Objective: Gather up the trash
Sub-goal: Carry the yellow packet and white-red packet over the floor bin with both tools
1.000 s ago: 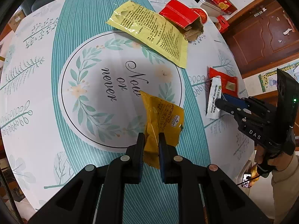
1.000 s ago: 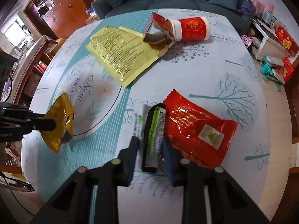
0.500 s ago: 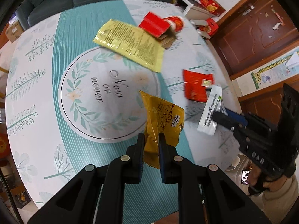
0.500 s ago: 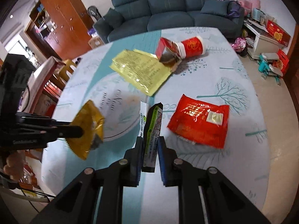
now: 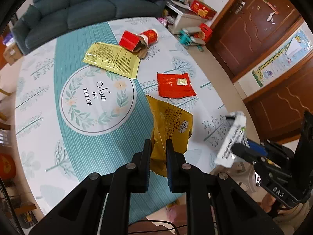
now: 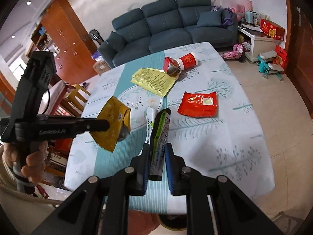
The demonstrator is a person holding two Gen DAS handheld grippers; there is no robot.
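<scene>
My left gripper [image 5: 158,150] is shut on a gold cracker wrapper [image 5: 170,125], which hangs above the table's near edge; the same gold cracker wrapper [image 6: 115,123] shows at the left of the right wrist view. My right gripper [image 6: 157,156] is shut on a black and white wrapper [image 6: 159,133], lifted off the cloth; in the left wrist view that black and white wrapper [image 5: 231,139] hangs at the right, past the table's rim. Lying on the table are a red wrapper [image 5: 175,85], a large yellow wrapper [image 5: 112,58], a torn red carton [image 5: 131,42] and a red cup [image 5: 150,36].
The round table [image 5: 39,90] has a teal and white cloth with a wreath print. A dark sofa [image 6: 166,29] stands behind it, wooden cabinets [image 6: 64,45] to the left, a white stand with boxes [image 6: 262,37] to the right. Something round [image 6: 172,222] sits on the floor below the near edge.
Both grippers have risen and drawn back from the table, each carrying its wrapper. The right gripper closed on the black and white wrapper and lifted it off the cloth.
</scene>
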